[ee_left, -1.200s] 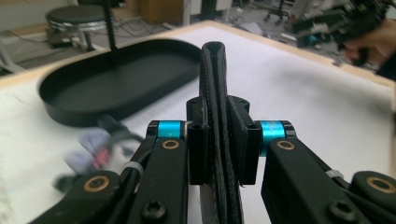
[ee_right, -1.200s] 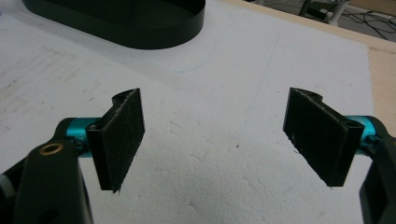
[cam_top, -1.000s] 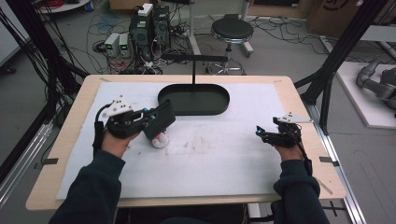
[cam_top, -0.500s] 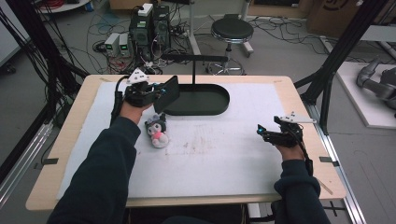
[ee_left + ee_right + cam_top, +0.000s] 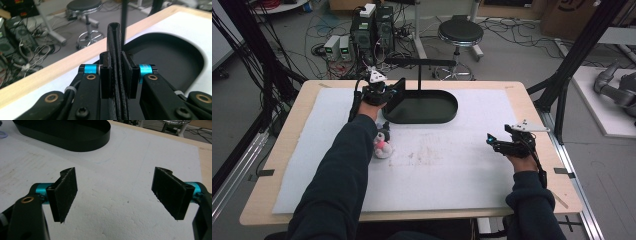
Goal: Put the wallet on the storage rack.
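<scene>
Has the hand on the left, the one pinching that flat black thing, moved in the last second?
Yes. The left gripper, jaws shut on the flat black piece, went from beside the plush toy up to the black tray.

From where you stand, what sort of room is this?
Probably a robotics lab or workshop: a wooden table under a white foam mat inside a black metal frame, computers with tangled cables on the grey floor, and a round black stool.

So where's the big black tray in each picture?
High view: black oval tray at the table's far middle, beside the left gripper.
Left gripper view: right, behind the clamped black leather piece.
Right gripper view: top left.
Shared landmark: white mat.
</scene>
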`<state>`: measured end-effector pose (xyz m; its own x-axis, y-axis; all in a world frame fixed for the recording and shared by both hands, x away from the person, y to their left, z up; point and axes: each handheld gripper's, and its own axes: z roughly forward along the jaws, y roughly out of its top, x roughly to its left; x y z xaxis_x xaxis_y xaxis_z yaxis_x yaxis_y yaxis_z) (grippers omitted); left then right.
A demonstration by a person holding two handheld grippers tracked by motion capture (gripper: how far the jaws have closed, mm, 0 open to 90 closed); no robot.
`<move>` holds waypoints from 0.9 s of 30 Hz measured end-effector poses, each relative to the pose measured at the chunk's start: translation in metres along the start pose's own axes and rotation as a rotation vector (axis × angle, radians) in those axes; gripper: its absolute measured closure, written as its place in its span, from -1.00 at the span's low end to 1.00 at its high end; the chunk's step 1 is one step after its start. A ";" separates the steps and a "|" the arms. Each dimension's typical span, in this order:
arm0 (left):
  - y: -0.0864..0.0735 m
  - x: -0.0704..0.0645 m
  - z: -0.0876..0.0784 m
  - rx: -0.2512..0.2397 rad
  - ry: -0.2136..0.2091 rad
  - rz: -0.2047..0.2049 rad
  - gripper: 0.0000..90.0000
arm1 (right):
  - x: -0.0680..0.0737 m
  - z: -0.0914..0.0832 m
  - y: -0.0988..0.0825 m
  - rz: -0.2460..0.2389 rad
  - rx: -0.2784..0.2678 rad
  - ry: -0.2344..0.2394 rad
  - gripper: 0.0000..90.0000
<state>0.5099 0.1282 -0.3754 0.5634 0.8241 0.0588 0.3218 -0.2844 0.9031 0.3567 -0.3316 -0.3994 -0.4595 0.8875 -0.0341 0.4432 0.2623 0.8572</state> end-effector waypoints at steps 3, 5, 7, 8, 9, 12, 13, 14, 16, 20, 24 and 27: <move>-0.002 0.002 0.010 0.010 0.023 0.003 0.74 | -0.001 0.000 0.000 0.002 -0.006 0.005 -0.53; 0.000 0.004 0.016 0.017 0.046 0.013 0.74 | -0.001 0.000 -0.001 0.003 -0.003 0.004 -0.53; 0.001 0.005 0.021 0.008 0.062 0.017 0.75 | -0.001 0.000 -0.001 0.005 0.000 0.006 -0.53; 0.001 0.005 0.023 0.016 0.069 0.022 0.75 | -0.001 0.000 -0.001 0.004 -0.001 0.006 -0.53; -0.001 0.004 0.029 0.043 0.085 0.057 0.75 | -0.001 0.000 -0.001 0.000 0.001 0.006 -0.53; -0.004 0.003 0.034 0.060 0.102 0.071 0.74 | -0.002 0.000 -0.002 -0.001 0.001 0.004 -0.53; -0.005 0.003 0.034 0.055 0.110 0.063 0.71 | -0.002 0.000 -0.002 -0.001 0.001 0.004 -0.53; -0.005 0.002 0.035 0.060 0.108 0.036 0.54 | -0.002 0.000 -0.002 -0.002 0.001 0.004 -0.53; -0.006 -0.001 0.035 0.064 0.030 -0.060 0.22 | -0.002 0.000 -0.002 -0.004 0.000 0.006 -0.53; -0.010 -0.003 0.030 0.077 -0.010 -0.097 0.16 | 0.000 -0.001 -0.002 -0.004 0.001 0.007 -0.53; -0.012 -0.006 0.026 0.079 -0.027 -0.104 0.13 | 0.002 -0.002 -0.001 -0.011 -0.001 0.010 -0.53; -0.014 -0.007 0.025 0.089 -0.050 -0.117 0.13 | 0.003 -0.003 -0.001 -0.007 -0.004 0.011 -0.53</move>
<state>0.5202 0.1137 -0.3986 0.5544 0.8295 -0.0679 0.4524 -0.2319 0.8612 0.3529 -0.3307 -0.3991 -0.4705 0.8817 -0.0343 0.4368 0.2665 0.8592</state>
